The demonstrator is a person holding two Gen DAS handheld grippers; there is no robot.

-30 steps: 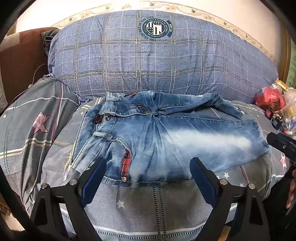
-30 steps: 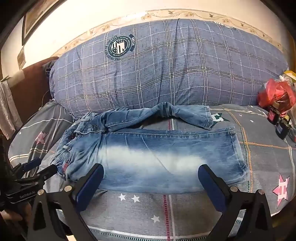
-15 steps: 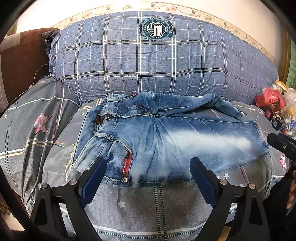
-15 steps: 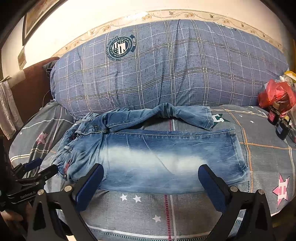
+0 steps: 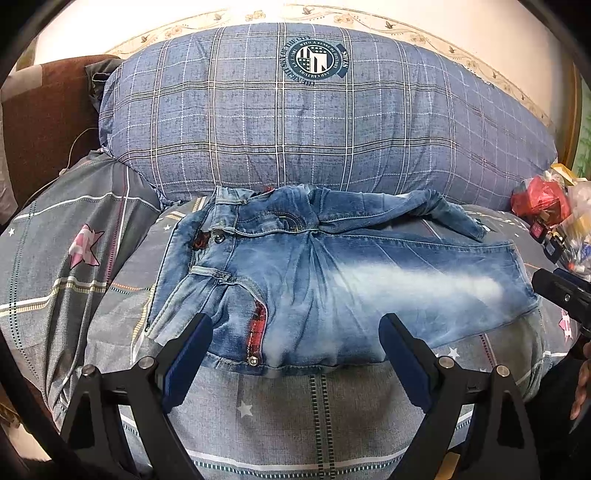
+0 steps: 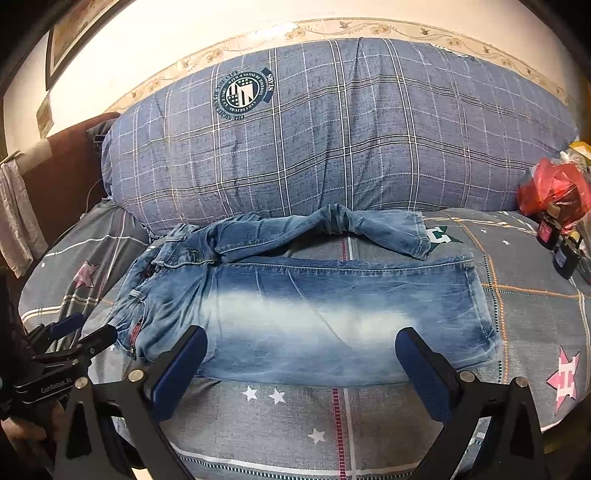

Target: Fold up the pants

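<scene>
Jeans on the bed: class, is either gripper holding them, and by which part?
Nothing is held. The left gripper and right gripper are open, short of the jeans.

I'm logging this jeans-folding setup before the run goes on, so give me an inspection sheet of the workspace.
Surface: bed cover, grey plaid with stars, rumpled at the left.
Job's things: jeans spread out, waistband left, near leg flat, far leg bent and crumpled against the pillow; no fold made yet.
Clutter: red plastic bag and small bottles at the right edge.
Grippers: left gripper and right gripper both open, holding nothing, near the jeans' front edge.
Cables: thin white cord at far left.
Surroundings: large blue plaid pillow, brown headboard, framed picture on the wall.
</scene>
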